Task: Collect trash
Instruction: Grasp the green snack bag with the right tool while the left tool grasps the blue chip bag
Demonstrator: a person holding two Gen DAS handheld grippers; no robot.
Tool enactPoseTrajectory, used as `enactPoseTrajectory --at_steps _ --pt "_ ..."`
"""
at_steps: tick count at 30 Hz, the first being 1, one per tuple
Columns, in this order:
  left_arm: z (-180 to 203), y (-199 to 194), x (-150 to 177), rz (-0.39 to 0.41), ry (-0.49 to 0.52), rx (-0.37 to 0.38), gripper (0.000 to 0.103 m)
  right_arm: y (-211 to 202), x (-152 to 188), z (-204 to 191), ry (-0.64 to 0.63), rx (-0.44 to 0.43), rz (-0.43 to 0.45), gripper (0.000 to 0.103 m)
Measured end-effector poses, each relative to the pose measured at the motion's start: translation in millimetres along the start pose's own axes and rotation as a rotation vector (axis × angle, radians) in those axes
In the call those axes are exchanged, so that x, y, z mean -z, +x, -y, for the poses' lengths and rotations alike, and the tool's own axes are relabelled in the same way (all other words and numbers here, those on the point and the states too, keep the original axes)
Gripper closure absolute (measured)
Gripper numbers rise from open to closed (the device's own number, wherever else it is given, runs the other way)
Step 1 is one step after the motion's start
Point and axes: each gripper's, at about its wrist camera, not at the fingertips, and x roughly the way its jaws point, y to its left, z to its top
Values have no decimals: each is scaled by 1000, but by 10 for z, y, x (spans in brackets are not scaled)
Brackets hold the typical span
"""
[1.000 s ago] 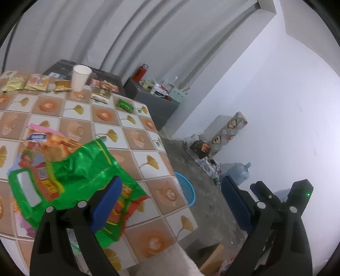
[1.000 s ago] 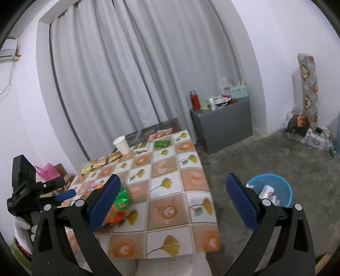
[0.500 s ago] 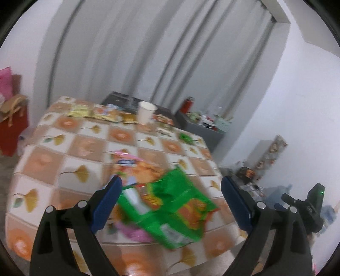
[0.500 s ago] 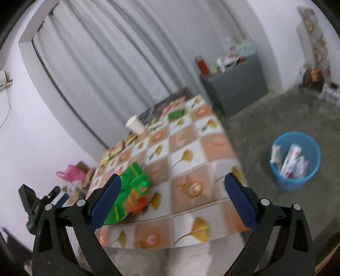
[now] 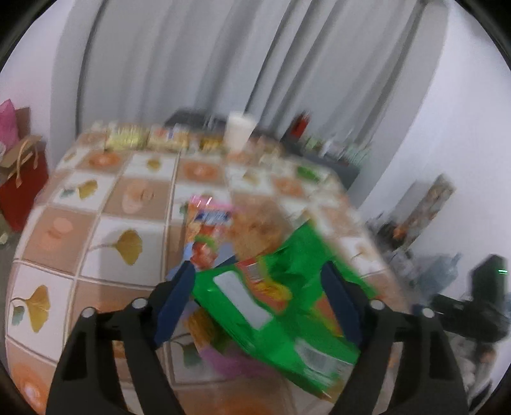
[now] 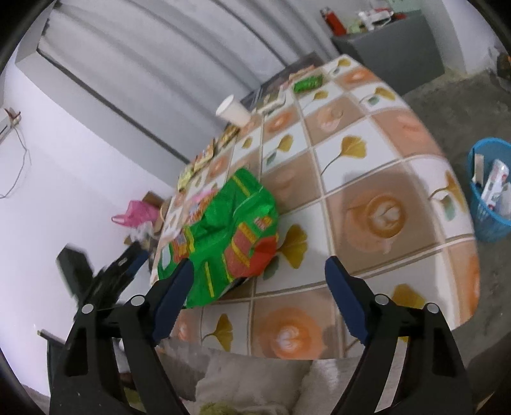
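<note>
Grey curtains [image 5: 198, 64] are hanging across the back wall, and white walls are enclosing the rest of the room. A counter [image 6: 377, 178] covered in a tiled cloth of ginkgo leaves and coffee cups is filling the middle of both views; the concrete floor [image 6: 463, 105] is showing beyond it. A grey cabinet [image 6: 392, 35] is standing by the curtains with a red bottle [image 6: 333, 19] and small items on top. A blue basket [image 6: 488, 191] is sitting on the floor beside the counter, holding a few wrappers. A red paper bag [image 5: 22, 185] is standing on the floor at the counter's other side.

A large green snack bag [image 5: 281, 306] is lying crumpled near the counter's near edge, overlapping an orange snack bag [image 5: 223, 230]; motion blur is making the printing on both unreadable. A white paper cup [image 6: 233, 110] is standing upright at the far edge among a row of small packets [image 5: 150, 140].

The left gripper [image 5: 258, 300] is angling down over the green bag, its jaws closing with the bag between them but not yet pressing on it. The right gripper [image 6: 258, 293] is angling down over the near edge, jaws closing, nothing clamped, its left pad just beside the green bag.
</note>
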Motion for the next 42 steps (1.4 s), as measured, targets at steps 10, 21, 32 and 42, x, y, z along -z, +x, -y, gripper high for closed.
enactPoseTrajectory --at_steps 10,21,32,42 --pt "335 252 362 -142 31 199 38 147 41 160 51 47 -49 34" --pt "183 -304 285 -22 -20 373 37 15 -19 370 92 93 -14 35" --pt "-607 144 183 -124 -176 -16 37 15 -41 435 117 86 -20 35" --pt "-564 205 220 -145 -240 60 37 158 -39 469 146 63 -55 35"
